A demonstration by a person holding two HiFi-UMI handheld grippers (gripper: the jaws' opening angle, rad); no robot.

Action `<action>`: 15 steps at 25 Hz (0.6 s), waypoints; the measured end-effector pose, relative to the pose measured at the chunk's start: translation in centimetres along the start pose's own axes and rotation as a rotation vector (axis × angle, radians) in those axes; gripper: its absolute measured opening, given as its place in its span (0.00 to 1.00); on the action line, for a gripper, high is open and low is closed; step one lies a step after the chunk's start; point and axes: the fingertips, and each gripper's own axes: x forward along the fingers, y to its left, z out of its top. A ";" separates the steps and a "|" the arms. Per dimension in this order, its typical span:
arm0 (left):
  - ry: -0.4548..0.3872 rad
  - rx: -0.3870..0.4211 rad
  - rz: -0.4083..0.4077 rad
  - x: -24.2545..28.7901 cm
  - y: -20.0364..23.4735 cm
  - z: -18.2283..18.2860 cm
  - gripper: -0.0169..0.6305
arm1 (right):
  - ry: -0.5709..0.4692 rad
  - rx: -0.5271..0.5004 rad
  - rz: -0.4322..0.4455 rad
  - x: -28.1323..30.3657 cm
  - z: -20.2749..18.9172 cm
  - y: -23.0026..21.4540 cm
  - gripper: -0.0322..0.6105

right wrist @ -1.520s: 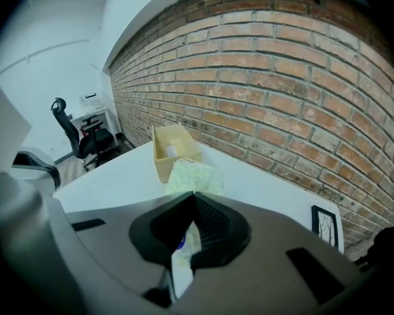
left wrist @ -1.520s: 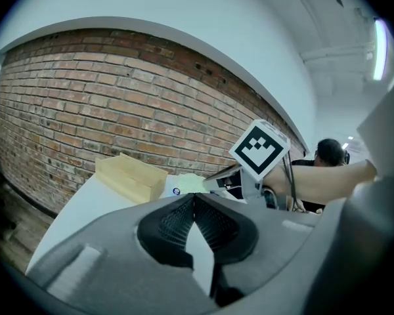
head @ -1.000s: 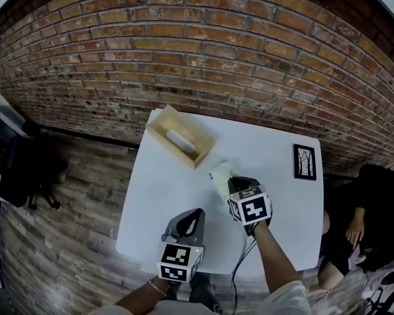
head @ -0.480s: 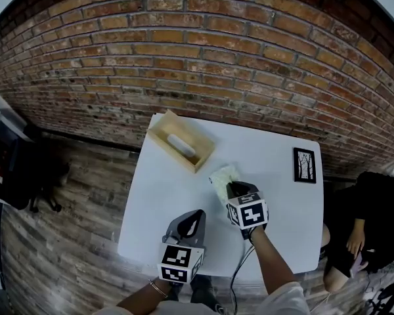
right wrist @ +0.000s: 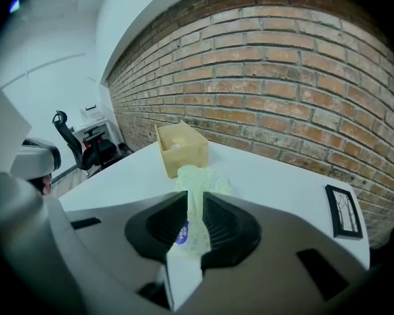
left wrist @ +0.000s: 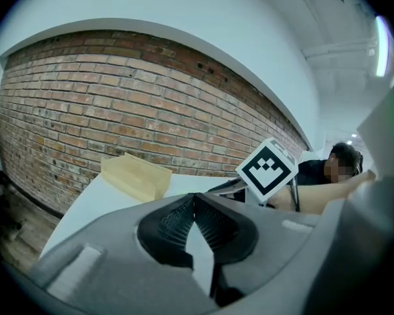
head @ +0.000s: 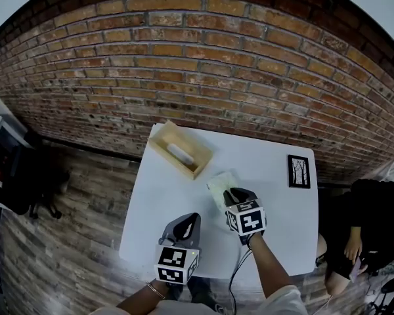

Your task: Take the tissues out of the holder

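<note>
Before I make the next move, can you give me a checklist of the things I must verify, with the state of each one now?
1. Right claw loosened: ok; its jaws have just been opening, with the tissue pack between them.
2. Pack down on the table: ok.
3. Holder empty: not ok; a white item lies inside.
4. Left claw free: ok; shut, holding nothing.
5. Frame out of the way: ok; it lies at the table's right side, apart from the pack.
</note>
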 end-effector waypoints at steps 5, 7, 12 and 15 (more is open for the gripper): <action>-0.029 0.011 0.008 -0.9 -0.1 1.5 0.04 | -0.051 0.028 -0.002 -2.4 1.2 0.4 0.14; -0.049 0.020 0.006 -1.3 -0.4 2.4 0.04 | -0.071 0.037 -0.021 -3.7 1.6 0.4 0.14; -0.079 0.037 -0.004 -2.9 -1.3 4.0 0.04 | -0.126 0.054 -0.107 -8.1 2.0 0.8 0.14; -0.096 0.049 -0.017 -3.6 -1.6 4.9 0.04 | -0.186 0.083 -0.179 -11.1 2.3 0.5 0.14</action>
